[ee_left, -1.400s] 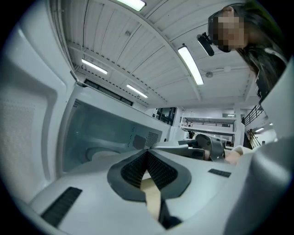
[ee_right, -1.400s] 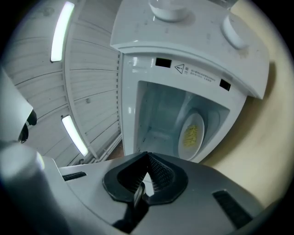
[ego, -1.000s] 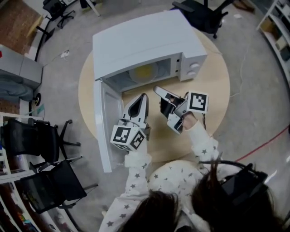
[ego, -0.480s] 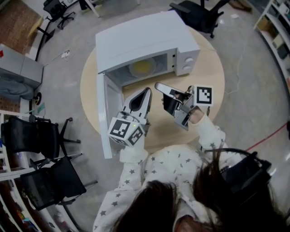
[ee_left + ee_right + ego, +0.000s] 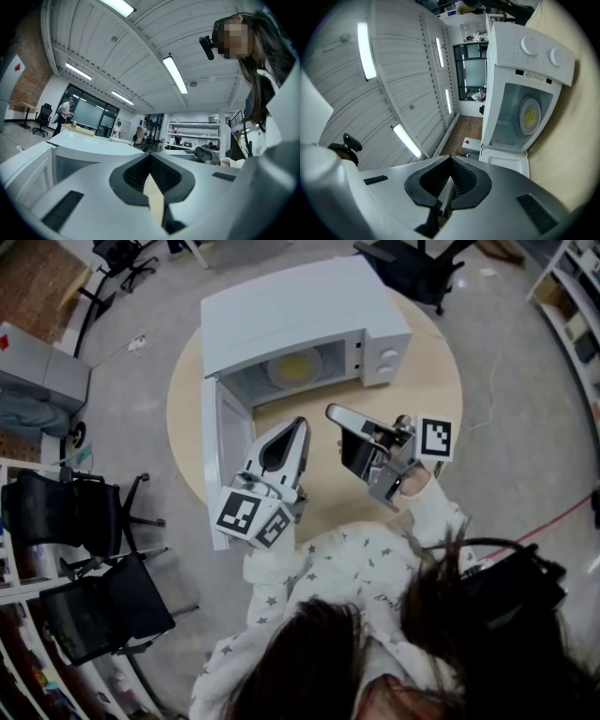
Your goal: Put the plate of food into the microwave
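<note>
The white microwave (image 5: pixel 300 310) stands at the far side of the round wooden table (image 5: pixel 427 362) with its door (image 5: pixel 218 460) swung wide open to the left. Inside it sits the plate of yellow food (image 5: pixel 293 367), which the right gripper view also shows as the plate (image 5: pixel 529 114) in the cavity. My left gripper (image 5: pixel 299 424) is shut and empty, its tip pointing at the open cavity from in front of the door. Beside it on the right, my right gripper (image 5: pixel 332 412) is shut with nothing in it. Both grippers hang above the table, apart from the microwave.
Black office chairs stand on the floor at the left (image 5: pixel 84 521) and behind the table (image 5: pixel 412 268). A red cable (image 5: pixel 553 521) runs over the floor at the right. Bare tabletop lies between the grippers and the microwave front.
Both grippers have drawn back a little from the microwave toward the person, the right one drifting right. The plate has stayed inside and the door stays open.
</note>
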`<state>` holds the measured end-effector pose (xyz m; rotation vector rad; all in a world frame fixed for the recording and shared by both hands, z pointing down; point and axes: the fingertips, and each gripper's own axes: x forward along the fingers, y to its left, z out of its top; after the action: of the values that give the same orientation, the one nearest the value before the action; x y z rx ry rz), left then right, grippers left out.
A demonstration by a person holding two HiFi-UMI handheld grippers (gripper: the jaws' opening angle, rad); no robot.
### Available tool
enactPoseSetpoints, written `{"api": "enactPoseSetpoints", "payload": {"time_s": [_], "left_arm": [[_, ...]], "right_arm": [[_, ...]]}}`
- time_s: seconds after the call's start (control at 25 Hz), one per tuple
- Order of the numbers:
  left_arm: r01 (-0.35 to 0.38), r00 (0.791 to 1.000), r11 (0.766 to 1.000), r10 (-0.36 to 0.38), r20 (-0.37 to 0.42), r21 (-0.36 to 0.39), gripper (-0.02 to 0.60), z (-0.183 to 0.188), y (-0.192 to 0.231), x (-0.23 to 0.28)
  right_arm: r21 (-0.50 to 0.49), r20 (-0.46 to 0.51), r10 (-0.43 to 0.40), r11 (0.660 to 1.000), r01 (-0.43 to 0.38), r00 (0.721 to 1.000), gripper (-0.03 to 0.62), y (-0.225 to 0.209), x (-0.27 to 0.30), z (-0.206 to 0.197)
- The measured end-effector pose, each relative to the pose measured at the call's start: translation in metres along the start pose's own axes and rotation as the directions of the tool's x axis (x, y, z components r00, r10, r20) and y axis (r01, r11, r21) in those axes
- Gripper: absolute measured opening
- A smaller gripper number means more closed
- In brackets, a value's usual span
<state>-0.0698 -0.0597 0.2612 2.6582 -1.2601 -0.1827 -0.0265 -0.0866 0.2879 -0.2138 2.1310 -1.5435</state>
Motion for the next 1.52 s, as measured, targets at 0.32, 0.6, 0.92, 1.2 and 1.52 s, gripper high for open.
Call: {"api": "enactPoseSetpoints", "payload": {"time_s": [0.32, 0.6, 0.92, 1.2, 1.52], "left_arm": [[-0.015, 1.000, 1.000, 0.015, 0.018, -0.004, -0.003, 0.0058, 0.0017, -0.0063], [-0.008, 1.000, 1.000, 0.009, 0.021, -0.014, -0.003, 0.0068, 0.0024, -0.0053], [-0.009, 1.000, 1.000, 0.009, 0.029, -0.005, -0.003, 0.0093, 0.0009, -0.0062], [-0.011, 1.000, 1.000, 0.011, 0.018, -0.007, -0.003, 0.0055, 0.0008, -0.0052], [-0.006, 1.000, 1.000, 0.006, 0.010, -0.011, -0.003, 0.0039, -0.0007, -0.0038]], "right_arm": [[0.012, 0.017, 0.031, 0.999, -0.031, 0.999, 0.006, 0.0093, -0.0042, -0.0009], [0.045, 0.024, 0.042, 0.998, -0.043, 0.999, 0.006, 0.0063, -0.0004, -0.0032], [0.037, 0.018, 0.050, 0.998, -0.051, 0.999, 0.006, 0.0098, 0.0019, -0.0036], [0.046, 0.013, 0.048, 0.998, -0.048, 0.999, 0.006, 0.0066, 0.0016, -0.0047], [0.049, 0.014, 0.048, 0.998, -0.049, 0.999, 0.006, 0.0069, 0.0011, -0.0049]]}}
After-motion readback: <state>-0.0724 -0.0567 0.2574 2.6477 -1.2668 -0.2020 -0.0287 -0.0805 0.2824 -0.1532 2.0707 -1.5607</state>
